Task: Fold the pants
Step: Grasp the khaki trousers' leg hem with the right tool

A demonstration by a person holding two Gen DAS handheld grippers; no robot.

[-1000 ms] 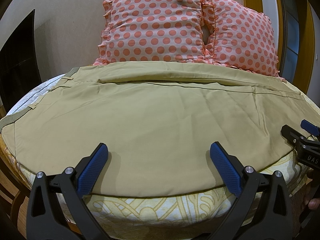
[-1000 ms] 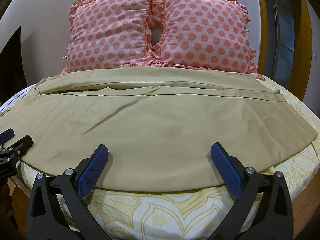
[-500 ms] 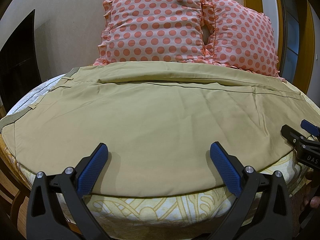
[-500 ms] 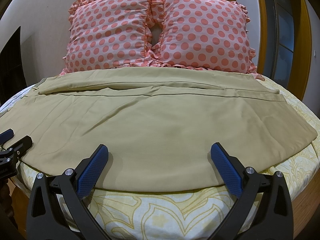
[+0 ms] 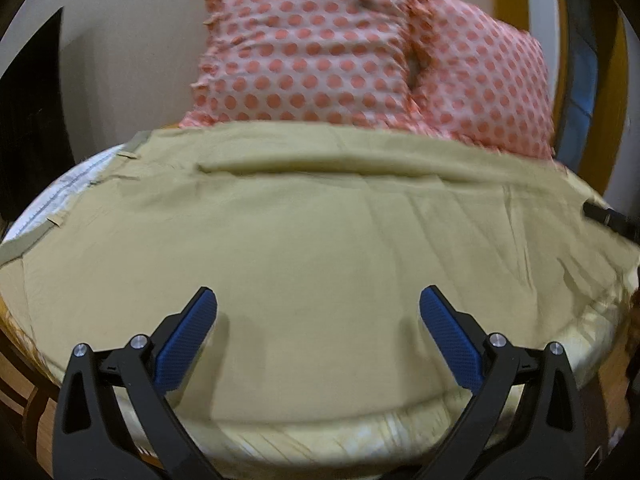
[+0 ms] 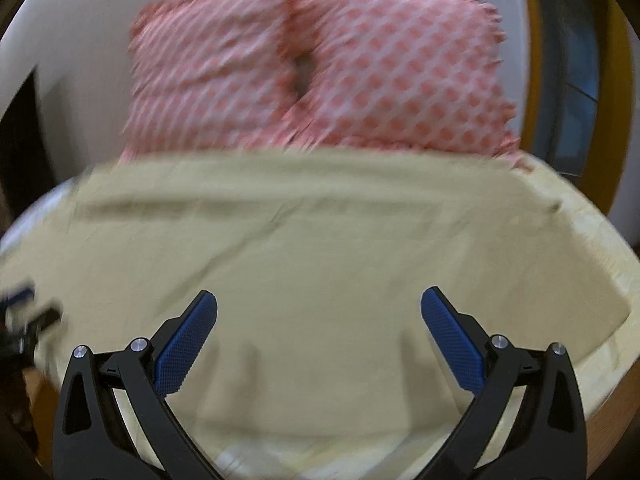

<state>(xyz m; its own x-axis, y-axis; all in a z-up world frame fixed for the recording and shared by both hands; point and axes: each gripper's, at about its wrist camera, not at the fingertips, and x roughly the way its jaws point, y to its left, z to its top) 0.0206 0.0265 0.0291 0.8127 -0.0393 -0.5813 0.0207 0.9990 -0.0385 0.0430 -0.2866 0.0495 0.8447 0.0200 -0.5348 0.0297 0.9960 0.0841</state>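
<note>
Khaki pants lay crosswise ahead of both open grippers

Khaki cloth filled nearly everything ahead of the two tools. The pants (image 5: 320, 232) lay flat on the bed (image 5: 360, 436), spread wide, with their long axis running left to right across both views, not away from the grippers. Their waistband end, with what looked like belt loops, sat far off to the left of the left gripper (image 5: 318, 312); the leg end tapered off to the right of the right gripper (image 6: 319, 312). Their near edge curved just below the fingertips of both tools, close above the patterned bed sheet.

Both grippers stood wide open and held nothing. The blue pads (image 5: 188, 344) of the left one hung over the near part of the cloth; whether they touched it could not be told. The right one hung the same way over its own stretch of the near edge. Blur in both views suggested motion.

Each tool showed at the side of the other's view, so the two stood side by side along that edge. The left gripper was the nearer to the waistband, the right gripper the nearer to the leg end.

Judging from this, a lengthwise fold would call for taking the near edge with both tools and carrying it straight ahead toward the dotted pillows (image 5: 312, 52), which leaned just beyond the far edge of the pants.
</note>
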